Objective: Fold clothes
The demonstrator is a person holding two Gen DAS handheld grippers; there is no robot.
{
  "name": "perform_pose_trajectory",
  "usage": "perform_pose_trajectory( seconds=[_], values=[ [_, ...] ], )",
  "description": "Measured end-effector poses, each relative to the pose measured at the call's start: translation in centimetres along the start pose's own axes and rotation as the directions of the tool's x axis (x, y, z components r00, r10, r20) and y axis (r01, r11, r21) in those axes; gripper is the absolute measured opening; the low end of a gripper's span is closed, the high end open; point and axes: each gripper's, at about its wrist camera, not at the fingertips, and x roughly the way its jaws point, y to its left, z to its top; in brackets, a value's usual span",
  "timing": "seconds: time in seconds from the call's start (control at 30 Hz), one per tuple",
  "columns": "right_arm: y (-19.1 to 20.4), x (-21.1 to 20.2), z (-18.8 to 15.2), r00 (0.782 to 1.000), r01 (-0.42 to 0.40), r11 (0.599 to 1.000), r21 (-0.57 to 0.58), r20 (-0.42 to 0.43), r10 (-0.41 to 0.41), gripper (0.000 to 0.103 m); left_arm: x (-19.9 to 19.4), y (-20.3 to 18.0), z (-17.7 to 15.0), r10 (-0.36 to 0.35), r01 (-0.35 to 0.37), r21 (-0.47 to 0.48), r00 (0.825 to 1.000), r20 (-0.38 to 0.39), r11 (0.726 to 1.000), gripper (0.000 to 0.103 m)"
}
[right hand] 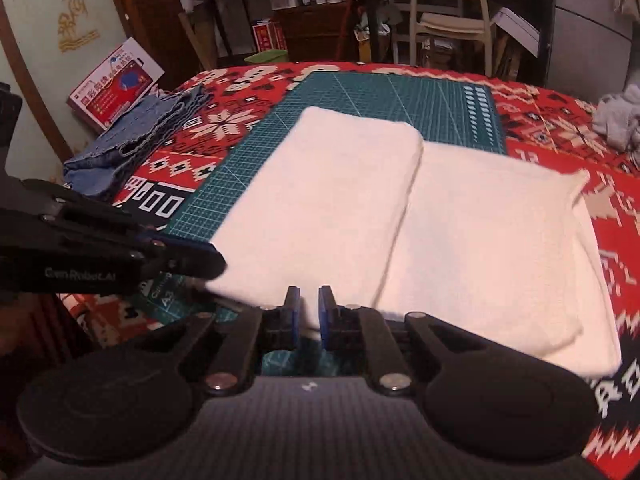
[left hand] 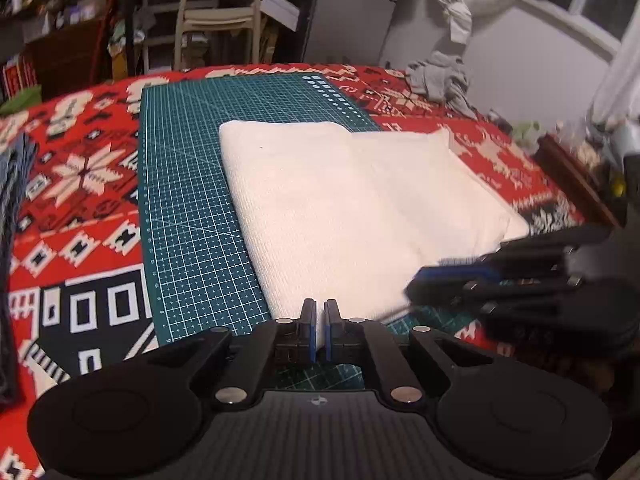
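A folded white garment (left hand: 344, 208) lies on a green cutting mat (left hand: 188, 184); it also shows in the right wrist view (right hand: 400, 220) on the mat (right hand: 360, 92). My left gripper (left hand: 319, 322) is shut on the garment's near edge. My right gripper (right hand: 309, 312) is shut on the same near edge, with white cloth between its blue pads. The right gripper shows blurred at the right of the left wrist view (left hand: 416, 286); the left gripper shows at the left of the right wrist view (right hand: 216, 264).
A red patterned cloth (left hand: 80, 184) covers the table. Folded blue denim (right hand: 136, 136) lies at the left. A crumpled grey garment (left hand: 440, 76) lies at the far right. A chair (left hand: 220, 12) and cluttered shelves stand behind the table.
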Motion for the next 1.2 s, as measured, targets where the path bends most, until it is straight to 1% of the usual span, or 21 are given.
perform_pose_trajectory(
  seconds=[0.1, 0.2, 0.3, 0.37, 0.43, 0.53, 0.6, 0.63, 0.7, 0.8, 0.93, 1.0, 1.1, 1.13, 1.2],
  values=[
    [-0.9, -0.9, -0.4, 1.0, -0.002, 1.0, 0.027, -0.005, 0.003, 0.009, -0.4, -0.3, -0.2, 0.014, -0.014, 0.024, 1.0, 0.006, 1.0, 0.006],
    [-1.5, -1.8, -0.7, 1.0, -0.004, 0.999, 0.046, 0.007, 0.003, 0.009, -1.0, -0.1, -0.3, -0.01, 0.01, 0.001, 1.0, 0.027, 1.0, 0.006],
    [-2.1, -2.3, -0.8, 1.0, 0.006, 0.997, 0.074, 0.023, -0.008, 0.01, -1.2, -0.5, 0.0, -0.034, 0.034, 0.0, 0.998, 0.051, 0.999, 0.006],
    [-2.5, -2.3, -0.6, 0.999, 0.006, 0.995, 0.097, 0.031, -0.009, 0.017, -1.1, -0.9, 0.3, -0.05, 0.05, 0.009, 0.997, 0.061, 0.999, 0.006],
    [-3.0, -2.2, -0.4, 0.999, -0.006, 0.993, 0.121, 0.036, 0.002, 0.018, -0.6, -1.5, 0.6, -0.067, 0.065, 0.023, 0.996, 0.064, 0.998, 0.006],
    [-3.4, -1.3, 0.0, 1.0, -0.019, 0.989, 0.148, 0.021, 0.016, 0.02, 0.6, -2.3, 1.0, -0.074, 0.072, 0.043, 0.996, 0.051, 0.996, 0.006],
    [-3.6, -0.7, 0.0, 1.0, -0.022, 0.986, 0.168, 0.005, 0.021, 0.014, 1.0, -2.7, 1.0, -0.069, 0.066, 0.064, 0.997, 0.043, 0.996, 0.006],
    [-3.6, -0.7, -0.1, 1.0, -0.017, 0.986, 0.166, 0.001, 0.017, 0.007, 1.3, -2.7, 0.9, -0.064, 0.062, 0.069, 0.997, 0.031, 0.996, 0.006],
    [-3.5, -1.0, -0.4, 1.0, -0.018, 0.987, 0.159, 0.0, 0.019, 0.006, 1.7, -2.8, 0.7, -0.054, 0.054, 0.077, 0.999, 0.006, 0.996, 0.006],
    [-3.7, -1.1, -0.8, 1.0, -0.027, 0.984, 0.175, -0.008, 0.029, 0.006, 1.8, -2.5, 0.3, -0.073, 0.073, 0.056, 0.997, -0.002, 0.996, 0.006],
    [-4.0, -1.2, -0.9, 0.999, -0.035, 0.978, 0.207, 0.006, 0.035, 0.007, 1.3, -2.3, 0.6, -0.088, 0.088, 0.028, 0.996, 0.001, 0.996, 0.006],
    [-3.9, -1.3, -0.9, 1.0, -0.028, 0.979, 0.201, 0.006, 0.027, 0.007, 0.9, -2.1, 0.8, -0.102, 0.102, 0.012, 0.995, 0.008, 0.995, 0.006],
    [-3.5, -2.0, -0.8, 1.0, 0.001, 0.987, 0.159, 0.007, -0.002, 0.007, 0.2, -1.8, 1.4, -0.122, 0.123, -0.022, 0.992, 0.034, 0.992, 0.006],
    [-3.4, -2.2, -0.8, 1.0, 0.016, 0.989, 0.145, 0.01, -0.018, 0.007, 0.2, -1.6, 1.7, -0.125, 0.127, -0.037, 0.991, 0.048, 0.991, 0.006],
    [-3.4, -2.4, -0.7, 0.999, 0.02, 0.989, 0.148, 0.026, -0.024, 0.007, 0.5, -1.2, 2.5, -0.117, 0.121, -0.057, 0.991, 0.065, 0.991, 0.006]
  ],
)
